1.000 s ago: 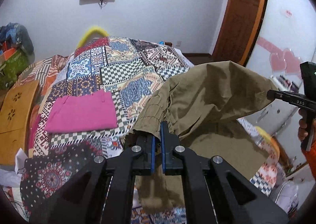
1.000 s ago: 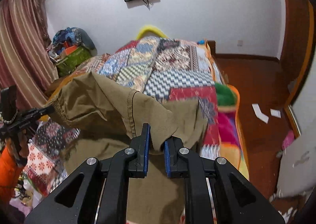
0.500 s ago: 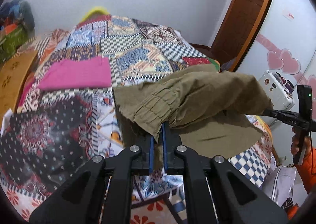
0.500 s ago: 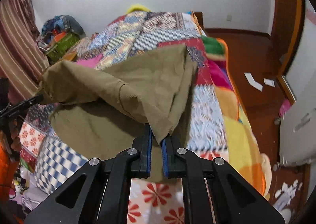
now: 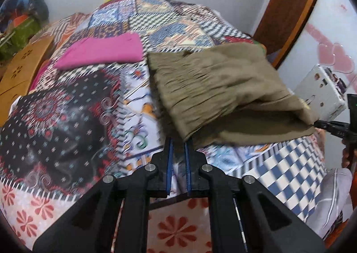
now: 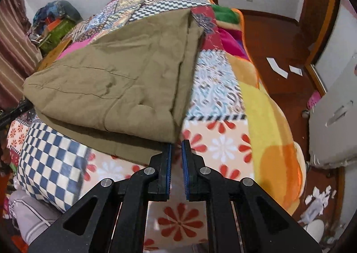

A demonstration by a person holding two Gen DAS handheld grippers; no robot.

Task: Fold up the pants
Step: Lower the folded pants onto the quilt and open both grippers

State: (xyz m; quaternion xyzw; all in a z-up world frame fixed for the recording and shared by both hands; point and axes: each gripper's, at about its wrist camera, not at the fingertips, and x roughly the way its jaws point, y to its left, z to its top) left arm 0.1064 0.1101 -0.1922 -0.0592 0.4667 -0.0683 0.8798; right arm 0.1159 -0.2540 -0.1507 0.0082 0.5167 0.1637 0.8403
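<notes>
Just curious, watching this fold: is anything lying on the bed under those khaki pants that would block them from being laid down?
Nothing visible: the pants hang over bare quilt. The folded pink cloth lies apart, farther up the bed.

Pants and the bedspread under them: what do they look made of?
Pants: olive woven cloth, likely cotton twill, matte; it creases softly, shows stitched seams and a gathered elastic waistband. Bedspread: printed patchwork fabric, thin and flat, matte. The orange-yellow blanket at the bed's edge looks like plush fleece, with a fuzzy nap.
</notes>
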